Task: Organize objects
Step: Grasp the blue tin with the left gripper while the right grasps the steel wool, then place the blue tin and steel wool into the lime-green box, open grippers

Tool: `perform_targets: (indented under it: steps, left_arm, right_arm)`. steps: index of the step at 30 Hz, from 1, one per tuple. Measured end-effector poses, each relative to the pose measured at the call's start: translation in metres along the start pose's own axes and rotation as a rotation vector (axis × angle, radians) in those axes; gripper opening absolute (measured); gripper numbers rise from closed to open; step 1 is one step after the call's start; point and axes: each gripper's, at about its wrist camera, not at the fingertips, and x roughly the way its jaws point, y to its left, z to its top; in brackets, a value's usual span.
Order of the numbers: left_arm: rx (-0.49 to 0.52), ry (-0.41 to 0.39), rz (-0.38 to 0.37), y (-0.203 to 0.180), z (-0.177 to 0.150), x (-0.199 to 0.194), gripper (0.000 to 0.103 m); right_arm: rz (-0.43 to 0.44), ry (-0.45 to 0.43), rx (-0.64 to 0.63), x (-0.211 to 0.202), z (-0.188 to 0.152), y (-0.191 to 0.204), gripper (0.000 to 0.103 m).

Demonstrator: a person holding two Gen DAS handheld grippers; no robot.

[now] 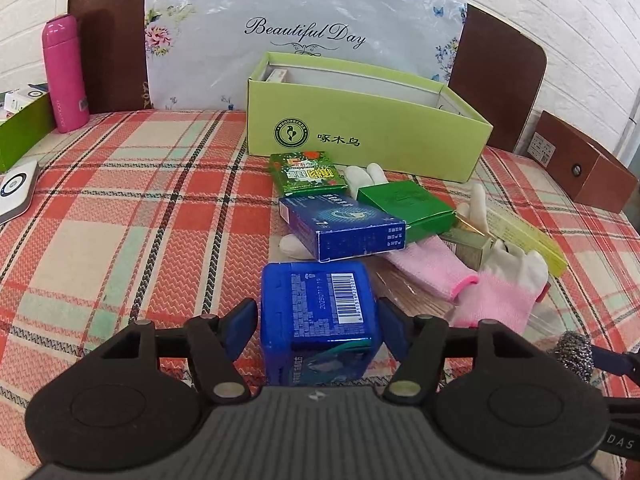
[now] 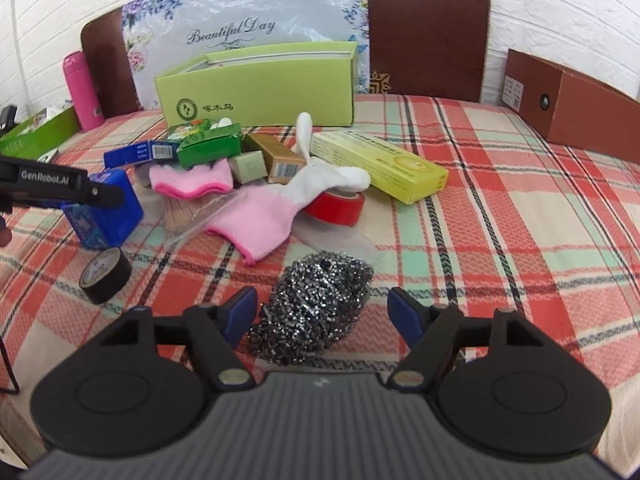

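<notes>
My left gripper (image 1: 318, 322) stands around a blue plastic box (image 1: 318, 320); its pads sit against or very near the box's sides, and the box rests on the plaid cloth. The box also shows in the right wrist view (image 2: 106, 216). My right gripper (image 2: 320, 312) is open around a steel wool scrubber (image 2: 316, 304) lying on the cloth. Behind lies a pile: a dark blue carton (image 1: 344, 228), green cartons (image 1: 408, 208), pink-and-white gloves (image 2: 264, 216), a red tape roll (image 2: 336, 206) and a yellow carton (image 2: 380, 164).
An open light-green shoebox (image 1: 360, 128) stands at the back. A pink bottle (image 1: 66, 76) and a green tray (image 1: 24, 128) are at the left, a brown box (image 2: 572, 100) at the right. A black tape roll (image 2: 105, 276) lies near the blue box.
</notes>
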Motion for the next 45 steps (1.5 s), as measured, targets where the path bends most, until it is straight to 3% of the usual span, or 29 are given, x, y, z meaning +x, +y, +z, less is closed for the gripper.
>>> perform_targets:
  steps: [2,8,16,25,31,37,45]
  left_arm:
    - [0.009,0.005,0.008,-0.002,-0.001,0.002,0.067]
    - [0.013,0.013,-0.012,0.002,-0.002,-0.003,0.063]
    - [0.066,-0.069,-0.078,0.002,0.011,-0.044,0.062]
    - [0.113,-0.256,-0.148,-0.017,0.077,-0.071,0.062]
    - [0.087,-0.271,-0.215,-0.033,0.131,-0.039,0.062]
    - [0.069,-0.259,-0.218,-0.043,0.179,0.014,0.062]
    - [0.082,-0.19,-0.2,-0.054,0.204,0.088,0.062]
  right_arm:
    - [0.023,0.004,0.016,0.001,-0.001,-0.002,0.051]
    - [0.066,-0.012,-0.002,-0.003,0.001,0.001,0.039]
    - [0.145,-0.12,-0.01,-0.023,0.036,0.0,0.039]
    - [0.18,-0.289,-0.083,-0.019,0.11,0.003,0.039]
    - [0.167,-0.334,-0.112,0.013,0.163,0.003,0.039]
    - [0.139,-0.345,-0.146,0.064,0.206,-0.004,0.039]
    - [0.114,-0.278,-0.171,0.146,0.231,-0.009,0.039]
